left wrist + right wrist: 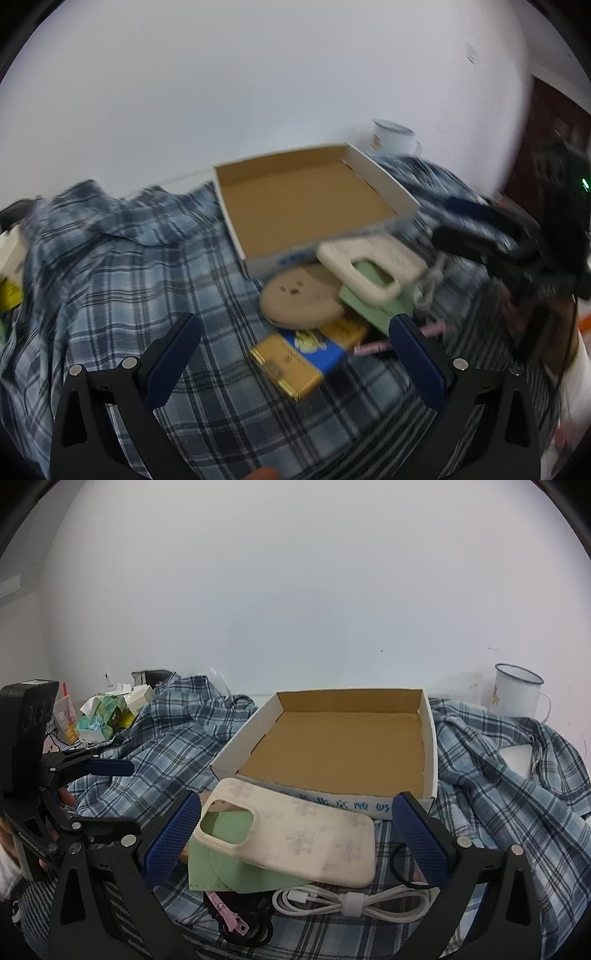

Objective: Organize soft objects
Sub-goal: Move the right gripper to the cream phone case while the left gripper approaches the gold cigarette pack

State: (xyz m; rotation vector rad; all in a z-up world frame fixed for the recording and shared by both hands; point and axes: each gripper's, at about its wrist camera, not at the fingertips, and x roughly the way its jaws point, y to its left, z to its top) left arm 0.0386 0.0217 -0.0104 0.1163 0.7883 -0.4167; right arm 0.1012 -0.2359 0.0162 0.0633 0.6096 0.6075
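Hovering right gripper (295,830) spread wide, empty, around cream phone case (295,840) in front of the cardboard box (432,738); pinch its long edges, not cable (351,901). Left gripper (295,354) spread, empty.

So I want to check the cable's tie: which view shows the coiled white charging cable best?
The right wrist view: the coiled white charging cable lies whole and sharp between the open fingers, its white strap visible. The left wrist view shows only a blurred loop beside the cream phone case.
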